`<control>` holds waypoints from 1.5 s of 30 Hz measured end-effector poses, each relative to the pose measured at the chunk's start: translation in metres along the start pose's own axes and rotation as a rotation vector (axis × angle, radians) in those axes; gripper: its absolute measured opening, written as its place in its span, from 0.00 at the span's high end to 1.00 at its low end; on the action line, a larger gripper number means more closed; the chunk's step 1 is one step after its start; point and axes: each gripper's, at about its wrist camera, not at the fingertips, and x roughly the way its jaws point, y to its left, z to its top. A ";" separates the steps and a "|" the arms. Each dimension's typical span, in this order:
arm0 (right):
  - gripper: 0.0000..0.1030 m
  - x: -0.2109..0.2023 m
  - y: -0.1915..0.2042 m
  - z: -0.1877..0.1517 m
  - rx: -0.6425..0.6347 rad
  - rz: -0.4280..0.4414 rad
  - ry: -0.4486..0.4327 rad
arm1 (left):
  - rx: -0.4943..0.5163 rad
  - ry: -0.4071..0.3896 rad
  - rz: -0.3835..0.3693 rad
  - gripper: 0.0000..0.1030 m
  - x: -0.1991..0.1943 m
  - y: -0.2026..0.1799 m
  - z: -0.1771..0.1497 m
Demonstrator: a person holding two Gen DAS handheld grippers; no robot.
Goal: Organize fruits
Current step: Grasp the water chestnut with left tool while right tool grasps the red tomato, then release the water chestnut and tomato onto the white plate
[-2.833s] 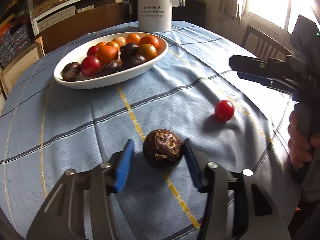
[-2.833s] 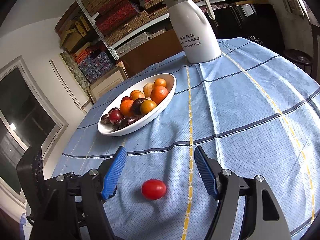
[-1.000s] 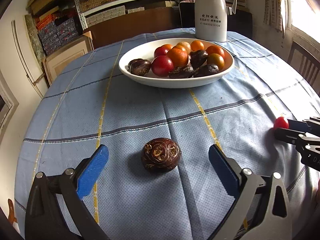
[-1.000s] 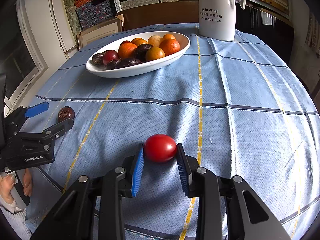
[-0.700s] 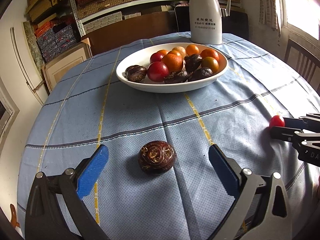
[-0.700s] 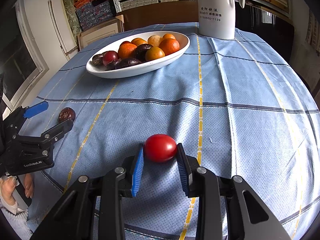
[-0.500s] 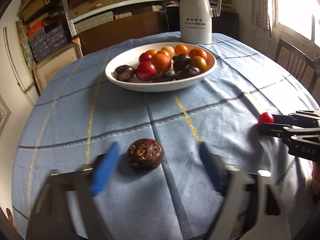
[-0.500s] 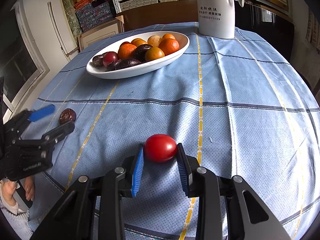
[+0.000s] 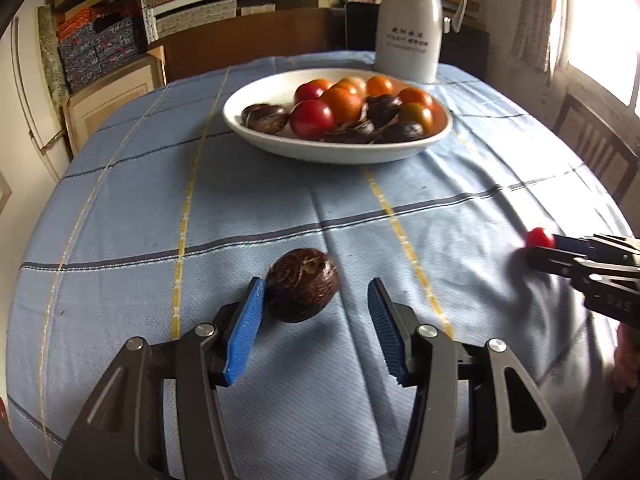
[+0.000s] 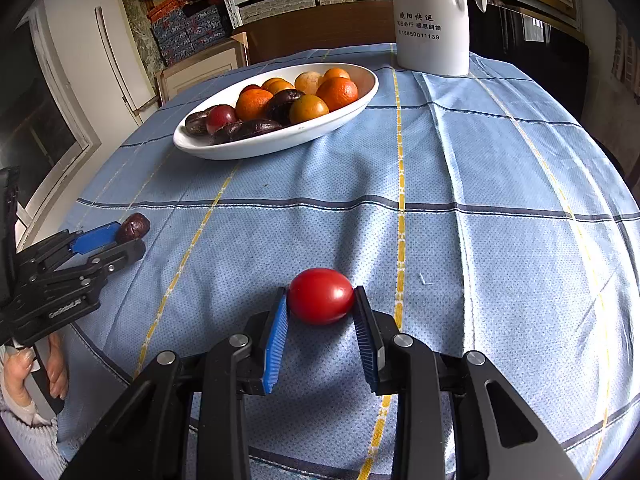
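A dark brown passion fruit lies on the blue tablecloth between the jaws of my left gripper. The left pad touches it; the right pad stands apart. It also shows in the right wrist view at my left gripper. My right gripper is shut on a red tomato at the cloth; the tomato shows at my right gripper's tips in the left wrist view. A white oval bowl holds oranges, tomatoes and dark fruits.
A white thermos jug stands behind the bowl. A wooden chair is at the table's right edge. Shelves with boxes and a cabinet lie beyond the round table.
My left gripper's jaws have narrowed around the passion fruit, and the left pad now touches it. My right gripper stays shut on the tomato, unmoved.
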 end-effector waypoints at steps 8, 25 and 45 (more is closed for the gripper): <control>0.69 -0.002 0.000 0.000 0.008 0.010 -0.009 | -0.016 0.012 -0.038 0.60 0.003 0.004 0.000; 0.69 0.008 0.033 0.142 -0.002 0.065 -0.225 | -0.001 -0.179 0.034 0.60 -0.008 0.007 0.133; 0.34 0.032 0.002 0.150 0.148 0.145 -0.267 | -0.090 -0.142 0.068 0.13 0.006 0.025 0.131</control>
